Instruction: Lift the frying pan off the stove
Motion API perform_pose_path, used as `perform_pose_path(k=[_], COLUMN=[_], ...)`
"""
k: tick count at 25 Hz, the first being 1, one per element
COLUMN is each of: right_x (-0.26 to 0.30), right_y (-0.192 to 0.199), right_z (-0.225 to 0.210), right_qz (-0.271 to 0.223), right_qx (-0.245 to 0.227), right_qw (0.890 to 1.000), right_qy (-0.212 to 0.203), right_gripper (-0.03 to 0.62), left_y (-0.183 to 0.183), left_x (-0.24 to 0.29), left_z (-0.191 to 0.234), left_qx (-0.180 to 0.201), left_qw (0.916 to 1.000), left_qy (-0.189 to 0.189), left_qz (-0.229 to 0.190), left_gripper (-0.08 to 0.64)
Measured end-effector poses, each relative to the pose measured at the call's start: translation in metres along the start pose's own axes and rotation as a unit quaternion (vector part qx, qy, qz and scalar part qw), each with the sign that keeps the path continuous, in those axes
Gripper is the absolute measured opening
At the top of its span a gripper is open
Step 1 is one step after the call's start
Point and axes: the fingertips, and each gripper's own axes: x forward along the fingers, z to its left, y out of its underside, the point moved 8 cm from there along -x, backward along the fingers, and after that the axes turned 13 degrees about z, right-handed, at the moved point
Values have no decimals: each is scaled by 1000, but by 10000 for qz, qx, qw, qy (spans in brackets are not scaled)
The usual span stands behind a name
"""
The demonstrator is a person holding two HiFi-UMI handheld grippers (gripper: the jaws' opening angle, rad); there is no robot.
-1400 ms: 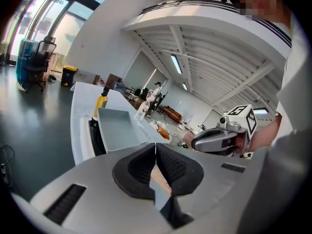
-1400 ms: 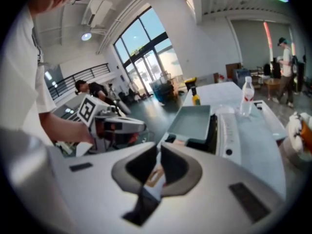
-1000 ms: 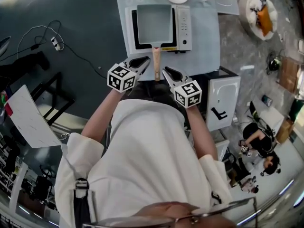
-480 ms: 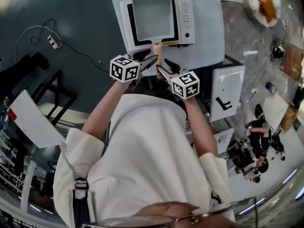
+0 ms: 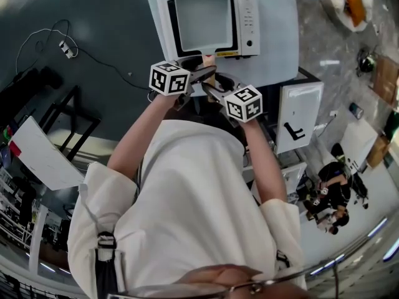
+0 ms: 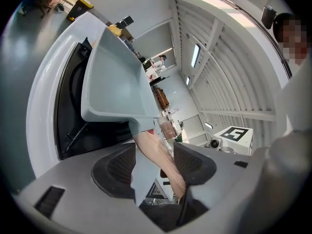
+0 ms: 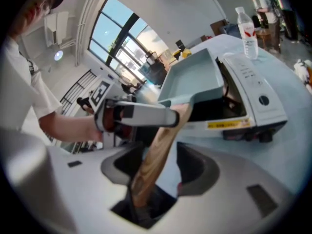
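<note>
A square grey frying pan point(image 5: 202, 18) sits on a white countertop stove point(image 5: 248, 17), its wooden handle point(image 5: 207, 61) pointing toward me. My left gripper point(image 5: 202, 75) and right gripper point(image 5: 215, 92) meet at that handle from either side. In the left gripper view the handle point(image 6: 158, 155) runs between the pads point(image 6: 121, 165) while the jaws are opening. The right gripper view shows the handle point(image 7: 156, 155) between its jaws, a gap on the right-hand side, those jaws opening too. The left gripper point(image 7: 139, 115) crosses above it.
The stove stands on a pale blue table point(image 5: 274, 61). A white cabinet point(image 5: 298, 120) is at my right, a cable point(image 5: 62, 42) lies on the dark floor at left. A water bottle point(image 7: 248, 33) stands behind the stove. People point(image 5: 327, 198) sit far right.
Both grippers have moved forward from either side of the handle's tip and closed in on it. Their jaws went from shut to spread, and the handle now lies between both pairs.
</note>
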Motion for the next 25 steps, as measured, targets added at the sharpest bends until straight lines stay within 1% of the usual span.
perform_pose_path(k=[4,8,13,15,17,20,22,25], right_x=[10,18,25,27,27,28,27,27], right_y=[-2,-3,-3,-4,-5,-4,-4,-4], right_z=[-2,-2,-2,-2,-1,-2,-2,-1], right_qz=[174,304,402,421,427,399,366,357], right_qx=[14,45,28,-4,-10,30,26,-6], right_qw=[9994,9982,9971,9967,9963,9962,9962,9962], right_qy=[-293,-508,-645,-695,-746,-779,-793,-792], right_gripper=[224,223,221,209,178,170,169,169], left_y=[-7,-10,-13,-14,-16,-16,-17,-18], left_x=[6,12,20,23,27,29,29,29], left_z=[5,7,10,11,10,10,10,8], left_qx=[-35,-213,-369,-396,-385,-403,-437,-391], left_qw=[9998,9987,9974,9971,9967,9958,9952,9951], left_qy=[209,466,617,648,713,818,878,904], left_qz=[47,28,-17,-20,-11,7,-8,-11], left_gripper=[267,267,267,267,264,236,230,229])
